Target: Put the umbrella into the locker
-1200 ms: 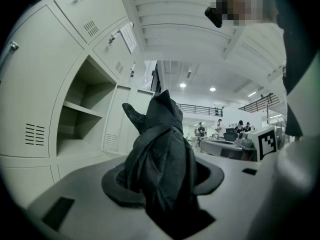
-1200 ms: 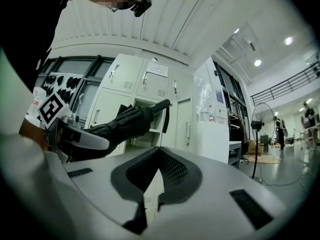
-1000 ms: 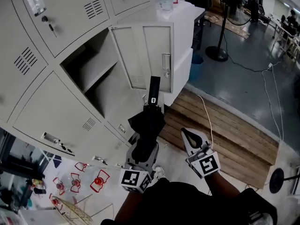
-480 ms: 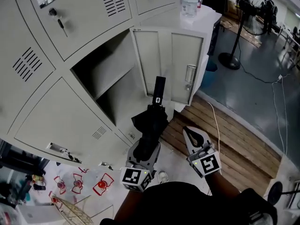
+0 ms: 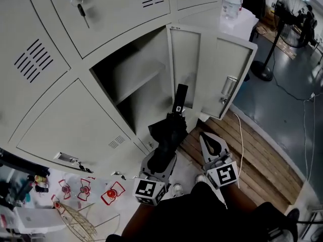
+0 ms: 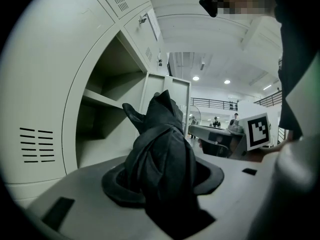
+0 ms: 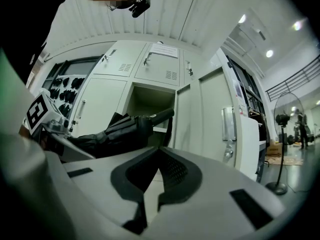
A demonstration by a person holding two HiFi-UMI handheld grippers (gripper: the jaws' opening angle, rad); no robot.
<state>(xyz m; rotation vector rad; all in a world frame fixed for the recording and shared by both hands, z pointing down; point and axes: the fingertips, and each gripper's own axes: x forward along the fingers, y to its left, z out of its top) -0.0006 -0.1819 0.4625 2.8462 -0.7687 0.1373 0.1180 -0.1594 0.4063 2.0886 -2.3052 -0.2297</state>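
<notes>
My left gripper (image 5: pixel 162 157) is shut on a folded black umbrella (image 5: pixel 169 131). The umbrella's handle (image 5: pixel 180 100) points up at the open locker compartment (image 5: pixel 132 92). The handle tip sits just before the opening, by the inner edge of the swung-out door (image 5: pixel 222 69). In the left gripper view the bunched black umbrella fabric (image 6: pixel 162 154) fills the jaws, with the compartment's shelf (image 6: pixel 102 100) beyond on the left. My right gripper (image 5: pixel 208 140) hangs to the right of the umbrella, shut and empty. Its view shows the umbrella (image 7: pixel 122 129) at left, aimed at the compartment (image 7: pixel 147 101).
Closed grey lockers surround the open one; a key (image 5: pixel 81 8) hangs in the upper door. A water bottle (image 5: pixel 231 0) stands on a white cabinet behind the door. Wooden planks (image 5: pixel 257 158) with a white cable, a standing fan (image 5: pixel 288 14) and floor clutter (image 5: pixel 75 195) lie around.
Both grippers have moved closer to the lockers, the umbrella still held. The open compartment and its door now sit more centrally, and the handle is nearer the opening.
</notes>
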